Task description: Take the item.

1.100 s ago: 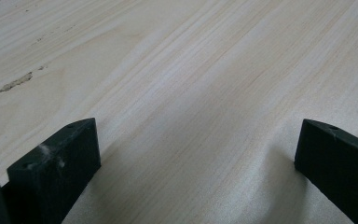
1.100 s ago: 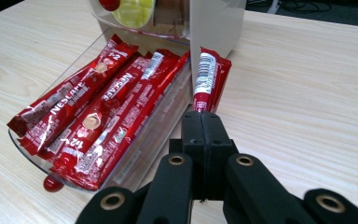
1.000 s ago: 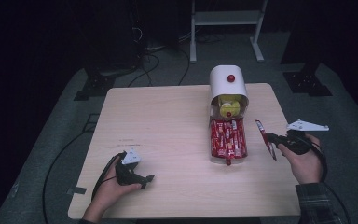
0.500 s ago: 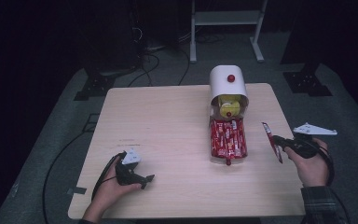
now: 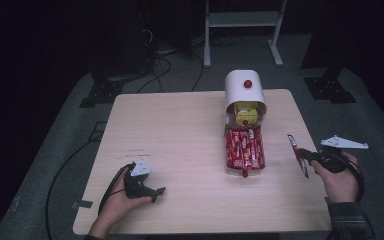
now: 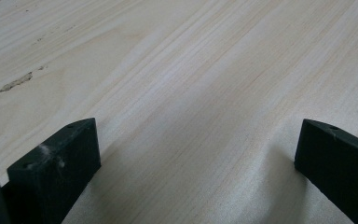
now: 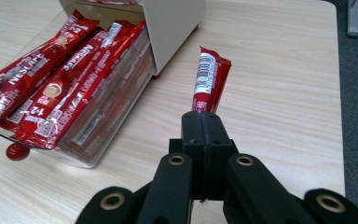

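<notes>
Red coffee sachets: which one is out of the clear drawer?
The sachet clamped in the right gripper, held over bare table right of the dispenser. The other sachets lie stacked in the pulled-out drawer.

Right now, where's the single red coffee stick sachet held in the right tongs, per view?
High view: the red coffee stick sachet sits right of centre, off the table's right edge, clamped in the right tongs.
Left gripper view: not in this picture.
Right gripper view: the sachet stands at centre, rising from the shut tongs.
Shared landmark: the clear drawer of red sachets, left of the sachet in both pictures.
</notes>
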`<state>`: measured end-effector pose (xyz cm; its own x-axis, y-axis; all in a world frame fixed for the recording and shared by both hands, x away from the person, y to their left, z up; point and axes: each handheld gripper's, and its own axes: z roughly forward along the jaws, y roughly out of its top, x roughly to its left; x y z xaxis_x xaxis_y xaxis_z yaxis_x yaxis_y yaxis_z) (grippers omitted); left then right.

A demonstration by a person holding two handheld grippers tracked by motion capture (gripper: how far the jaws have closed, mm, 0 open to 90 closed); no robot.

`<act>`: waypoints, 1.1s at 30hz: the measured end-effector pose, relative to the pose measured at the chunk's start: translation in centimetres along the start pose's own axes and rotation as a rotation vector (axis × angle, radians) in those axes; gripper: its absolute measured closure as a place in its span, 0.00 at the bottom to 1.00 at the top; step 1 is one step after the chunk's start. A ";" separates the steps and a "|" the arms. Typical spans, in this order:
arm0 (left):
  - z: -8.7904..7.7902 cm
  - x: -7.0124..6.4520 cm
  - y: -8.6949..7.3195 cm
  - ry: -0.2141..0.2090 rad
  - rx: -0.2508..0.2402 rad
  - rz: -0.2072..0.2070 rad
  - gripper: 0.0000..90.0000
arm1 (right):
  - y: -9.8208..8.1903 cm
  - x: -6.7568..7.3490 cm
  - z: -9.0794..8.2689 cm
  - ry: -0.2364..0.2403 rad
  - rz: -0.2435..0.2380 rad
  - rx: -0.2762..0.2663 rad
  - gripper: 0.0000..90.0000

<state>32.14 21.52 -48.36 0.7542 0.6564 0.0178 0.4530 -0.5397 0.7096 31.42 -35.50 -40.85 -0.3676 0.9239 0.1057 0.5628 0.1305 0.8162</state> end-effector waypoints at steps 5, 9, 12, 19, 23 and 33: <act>0.0 0.0 0.0 0.000 0.000 0.000 0.00 | -0.4 -0.3 0.5 -0.005 0.006 0.015 0.99; 0.0 0.0 0.0 0.000 0.000 0.000 0.00 | -0.6 -0.4 0.9 -0.004 0.004 0.025 0.99; 0.0 0.0 0.0 0.000 -0.001 0.000 0.00 | -0.8 -0.4 1.3 -0.006 0.000 0.034 0.99; 0.0 0.0 0.0 0.001 0.000 0.002 0.00 | -1.2 -0.1 2.4 0.002 -0.012 0.053 0.99; 0.0 0.0 0.0 0.001 0.000 0.003 0.00 | -1.4 0.0 2.9 0.005 -0.016 0.065 0.99; 0.0 0.0 0.0 0.000 0.000 0.003 0.00 | -1.8 0.1 4.3 -0.002 -0.032 0.096 0.99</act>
<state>32.16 21.53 -48.36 0.7552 0.6552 0.0200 0.4510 -0.5415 0.7095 33.55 -34.10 -44.72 -0.3852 0.9194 0.0795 0.6192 0.1936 0.7610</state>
